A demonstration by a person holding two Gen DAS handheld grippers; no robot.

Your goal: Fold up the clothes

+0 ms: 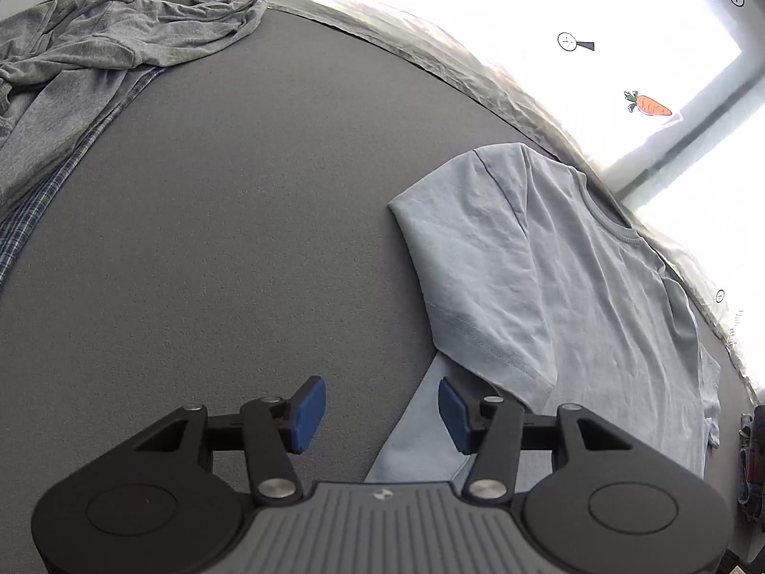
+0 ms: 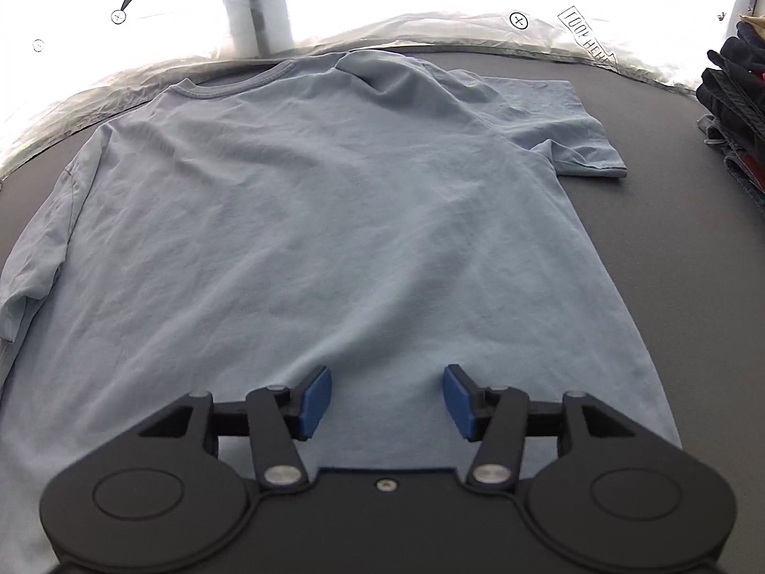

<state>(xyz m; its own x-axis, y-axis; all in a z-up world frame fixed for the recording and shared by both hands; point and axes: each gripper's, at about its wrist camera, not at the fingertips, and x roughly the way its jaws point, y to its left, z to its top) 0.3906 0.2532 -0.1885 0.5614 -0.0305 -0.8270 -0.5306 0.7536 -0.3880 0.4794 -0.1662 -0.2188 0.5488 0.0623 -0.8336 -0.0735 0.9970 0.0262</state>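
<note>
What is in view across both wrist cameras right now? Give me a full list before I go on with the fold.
light blue cotton T-shirt: one, light blue, spread flat on the table, collar toward the window, one sleeve folded in over the body
crumpled grey jersey garment: one, heather grey, far left corner of the table
blue checked cloth: one, blue and white, under the grey garment at the left edge
pile of dark clothes: one pile, dark denim blue with some red, right edge of the table
dark grey felt table: one, dark grey, under everything
orange carrot sticker: one, orange, on the bright window
left gripper: one, black with blue pads, open, at the shirt's left edge
right gripper: one, black with blue pads, open, over the shirt's hem
</note>
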